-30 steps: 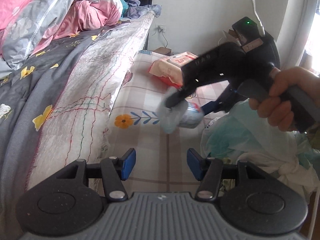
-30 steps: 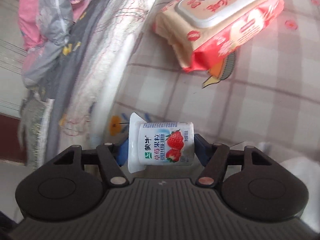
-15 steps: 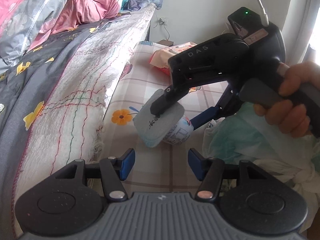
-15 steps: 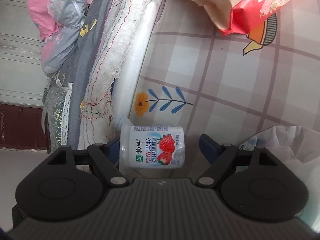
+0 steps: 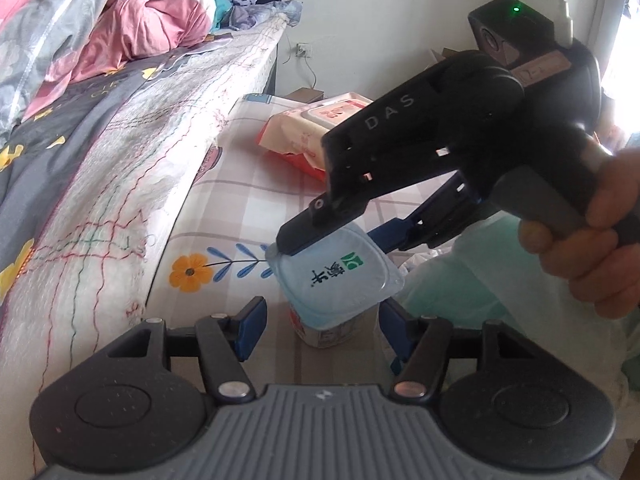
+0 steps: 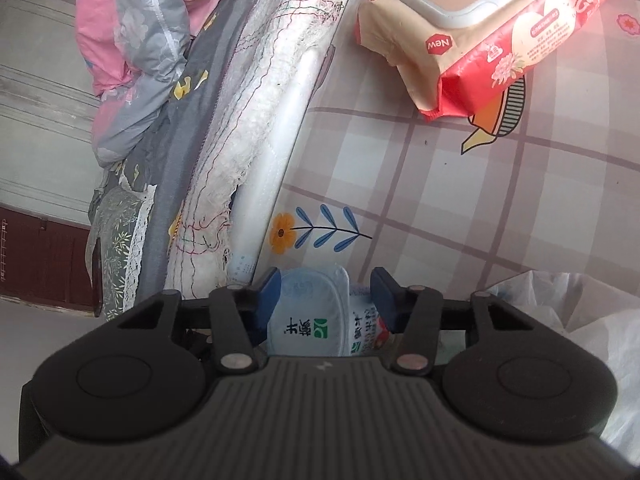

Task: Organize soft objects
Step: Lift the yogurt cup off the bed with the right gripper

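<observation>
Right now the right gripper has its 2 blue fingers closing around a yogurt cup; the left pad sits against the cup's lid edge, and whether the right pad presses the cup's side I cannot tell. Cup is tilted, foil lid with green logo facing up toward the cameras, strawberry label showing on its side in the right wrist view. It sits on the checked tabletop, close to the mattress edge and just below an orange flower print.

Left gripper fingers are apart and opening, 1 on each side of the cup's base, gaps visible, not touching it. In the left wrist view a hand grips the right gripper's handle, green light lit on top.

Farther back a wipes pack lies flat on the tabletop, well apart from the cup. Plastic bag with teal contents lies at the right, near the cup. Grey bedsheet with yellow prints and pink-grey quilt cover the bed at left.
</observation>
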{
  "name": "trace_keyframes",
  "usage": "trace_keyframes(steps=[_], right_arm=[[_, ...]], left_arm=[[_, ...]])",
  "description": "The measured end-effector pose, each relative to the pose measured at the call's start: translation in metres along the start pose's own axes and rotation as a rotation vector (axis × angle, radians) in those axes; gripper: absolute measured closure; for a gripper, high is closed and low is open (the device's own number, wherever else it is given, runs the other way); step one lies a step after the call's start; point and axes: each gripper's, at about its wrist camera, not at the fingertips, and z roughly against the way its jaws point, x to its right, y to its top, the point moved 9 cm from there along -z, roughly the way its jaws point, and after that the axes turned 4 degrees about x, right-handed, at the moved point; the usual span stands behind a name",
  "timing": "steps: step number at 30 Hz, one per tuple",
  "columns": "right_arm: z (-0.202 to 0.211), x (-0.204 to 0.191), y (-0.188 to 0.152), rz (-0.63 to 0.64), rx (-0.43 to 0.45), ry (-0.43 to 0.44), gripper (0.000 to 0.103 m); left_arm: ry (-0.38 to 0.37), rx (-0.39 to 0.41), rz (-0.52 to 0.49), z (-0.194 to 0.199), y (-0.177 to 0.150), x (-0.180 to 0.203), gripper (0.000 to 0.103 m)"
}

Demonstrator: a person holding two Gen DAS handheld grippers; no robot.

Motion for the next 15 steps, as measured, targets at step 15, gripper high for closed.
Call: trace_keyframes(steps=[15], right_arm=[[0.003, -0.012, -0.005, -0.01, 0.022, 0.041, 0.066]], left_arm=[[0.014, 0.019, -0.009, 0.002, 0.013, 0.001, 0.041]])
